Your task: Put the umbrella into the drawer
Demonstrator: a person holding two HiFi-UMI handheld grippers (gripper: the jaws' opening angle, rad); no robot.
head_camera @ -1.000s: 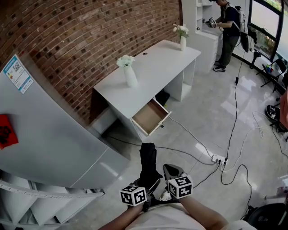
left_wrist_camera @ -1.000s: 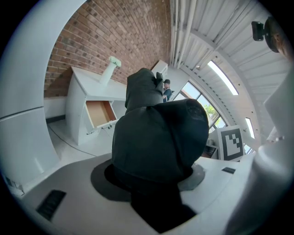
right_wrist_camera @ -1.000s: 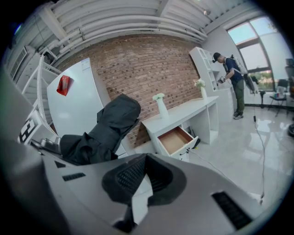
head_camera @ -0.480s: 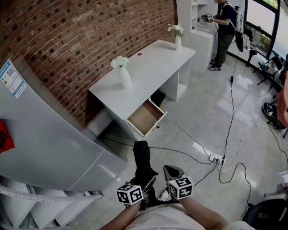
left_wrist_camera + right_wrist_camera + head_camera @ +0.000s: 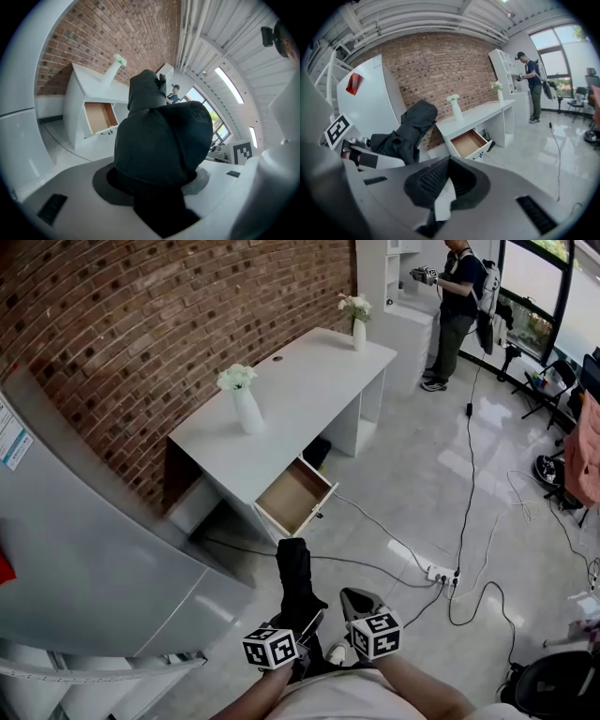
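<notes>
So, the white counter (image 5: 300,390) along the brick wall (image 5: 141,324) is well ahead of you. Its drawer (image 5: 291,495) hangs open and looks empty, so there's floor to cross first. My worry is the cables (image 5: 469,521) and power strip (image 5: 441,574) lying just right of that path, which are easy to snag a foot on. The drawer also doesn't look much longer than the umbrella (image 5: 295,577), so bringing it in crosswise could catch the rim or leave an end sticking out. The folded black umbrella is in the air in front of you, pointing towards the drawer. Your left gripper (image 5: 302,622) has its fingers (image 5: 65,183) clamped around the near end. Your right gripper (image 5: 352,595) sits just beside it, fingers (image 5: 520,178) closed on nothing I can see. Both hands are low, close together and angled a bit downward.
</notes>
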